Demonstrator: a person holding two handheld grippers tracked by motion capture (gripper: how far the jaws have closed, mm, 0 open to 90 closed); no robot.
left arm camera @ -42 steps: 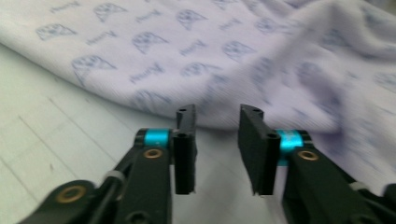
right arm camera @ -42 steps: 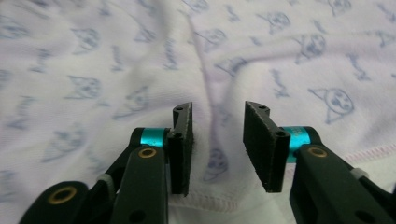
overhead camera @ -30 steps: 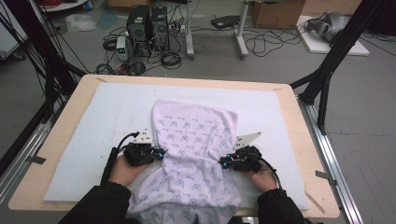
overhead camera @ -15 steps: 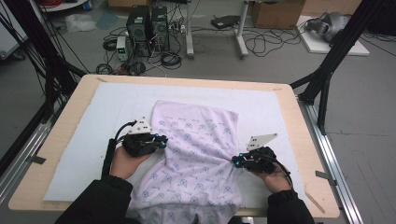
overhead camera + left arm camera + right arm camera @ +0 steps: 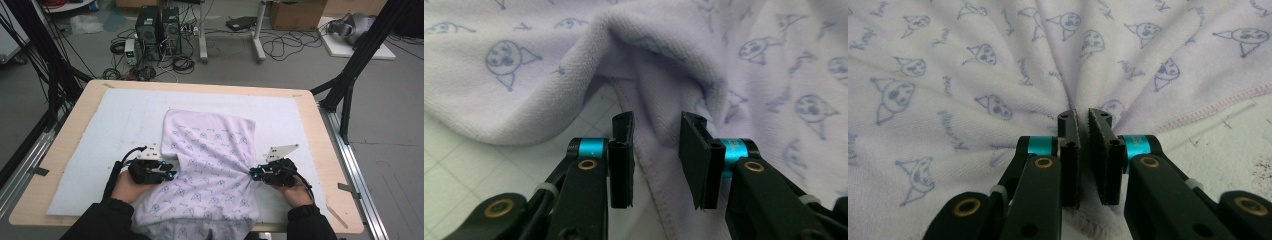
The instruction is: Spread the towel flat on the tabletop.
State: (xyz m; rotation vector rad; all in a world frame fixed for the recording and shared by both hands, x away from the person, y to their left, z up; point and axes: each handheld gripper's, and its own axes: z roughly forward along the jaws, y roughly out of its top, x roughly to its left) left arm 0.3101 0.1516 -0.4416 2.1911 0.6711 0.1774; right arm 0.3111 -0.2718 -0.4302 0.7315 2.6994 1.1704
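A: How does the garment [image 5: 207, 165] lie?

B: Lengthwise from the near edge of the tabletop [image 5: 320, 130] toward the far side, its near end draped over the edge.

A: And the hands?

B: Both low at its sides. The left gripper [image 5: 165, 172] has just been opening, its jaws apart over a hem; the right gripper [image 5: 255, 174] is clamped on a bunched edge.

A: Any writing?

B: Small printed words, too faint to read.

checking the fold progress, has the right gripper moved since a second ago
Yes. The right gripper has slid outward toward the table's right edge, pulling the cloth with it, jaws shut on its hem.
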